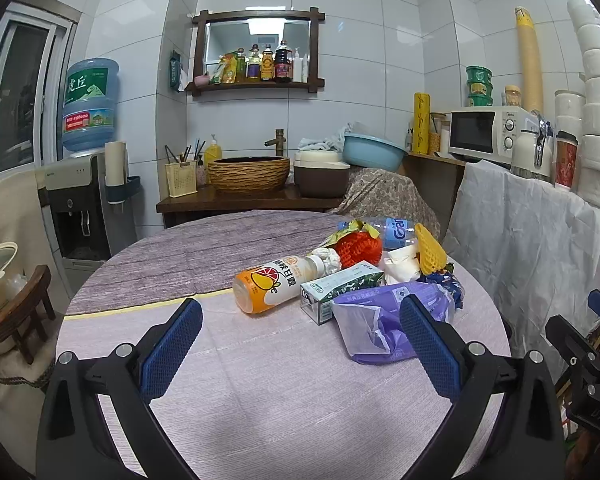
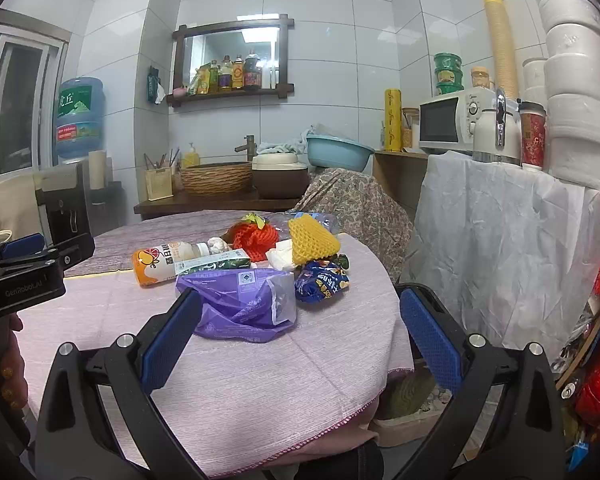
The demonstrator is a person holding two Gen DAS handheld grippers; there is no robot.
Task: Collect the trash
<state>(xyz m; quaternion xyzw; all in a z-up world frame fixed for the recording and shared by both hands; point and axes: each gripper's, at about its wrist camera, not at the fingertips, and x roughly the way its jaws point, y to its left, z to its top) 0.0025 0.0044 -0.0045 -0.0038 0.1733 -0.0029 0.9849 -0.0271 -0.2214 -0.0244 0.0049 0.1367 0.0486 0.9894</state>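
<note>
Best to start with the nearest piece, the purple bag (image 2: 240, 304), crumpled on the round table (image 1: 260, 380) at the front of the trash heap, right of centre in the left wrist view and straight ahead in the right wrist view. Right gripper (image 2: 300, 332) wide open and holding nothing, tilted a little downward, blue pads well apart either side of the bag but short of it. Left gripper (image 1: 300, 344) likewise spread to its widest, empty, hovering over bare cloth just left of the heap. Probably wise to bring the right one forward and down so the pads straddle a bunched fold rather than a flat flap, then close gently; thin film likely to slip or drag the neighbours along. Worth watching the blue snack wrapper (image 2: 320, 280) touching the bag's right side and the green-and-white carton (image 1: 336, 288) just behind it. Next in line, the orange juice bottle (image 1: 276, 284), lying on its side, long axis running from lower left to upper right in the left wrist view, base toward the camera and left, capped neck pointing into the pile; easiest gripped across the body, at right angles to that axis. Behind these, red foam net (image 1: 358, 248), yellow foam net (image 1: 430, 254) and a clear water bottle (image 1: 396, 230) also on its side, lying roughly left to right along the far edge
</note>
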